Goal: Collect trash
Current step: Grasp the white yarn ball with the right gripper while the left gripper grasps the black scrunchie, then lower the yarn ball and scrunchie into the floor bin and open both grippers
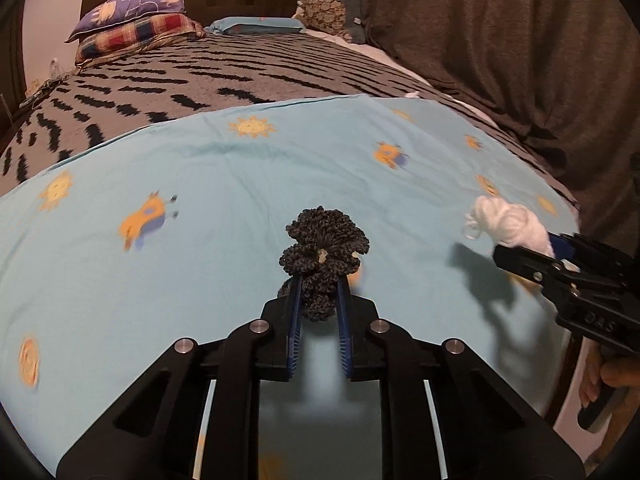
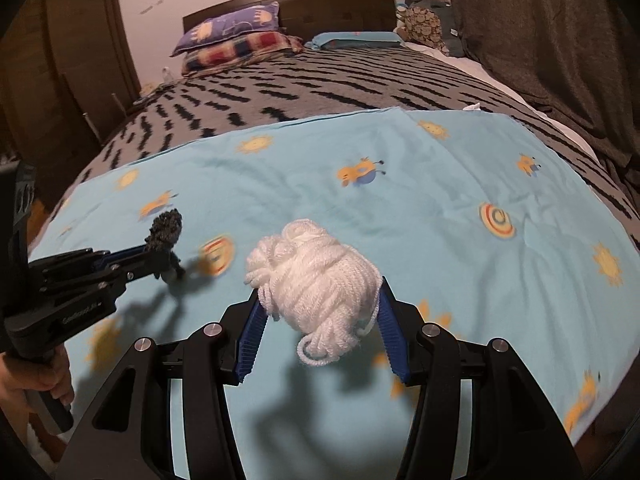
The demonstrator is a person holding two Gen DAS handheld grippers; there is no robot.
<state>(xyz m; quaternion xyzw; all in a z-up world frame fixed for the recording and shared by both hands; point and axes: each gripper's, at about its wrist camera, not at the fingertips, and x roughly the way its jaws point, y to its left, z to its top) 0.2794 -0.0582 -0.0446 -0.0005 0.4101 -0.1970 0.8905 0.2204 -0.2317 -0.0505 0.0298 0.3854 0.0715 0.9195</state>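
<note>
Left gripper (image 1: 319, 294) pinching dark yarn tuft (image 1: 324, 246); right gripper (image 2: 320, 312) clamping white yarn bundle (image 2: 316, 272). Both soft, light, compressible; best held mid-bulk, clear of loose loops.

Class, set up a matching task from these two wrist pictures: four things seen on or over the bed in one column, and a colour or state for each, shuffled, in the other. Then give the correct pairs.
Column one:
1. dark grey yarn bundle
2. white yarn ball
3. light blue sheet
4. top pillow

Column two:
A. spread flat over the striped blanket
B. held in the right gripper
C. purple, stacked on a checked pillow
D. held in the left gripper

Pairs: 1-D, 2-B, 3-A, 4-C
</note>
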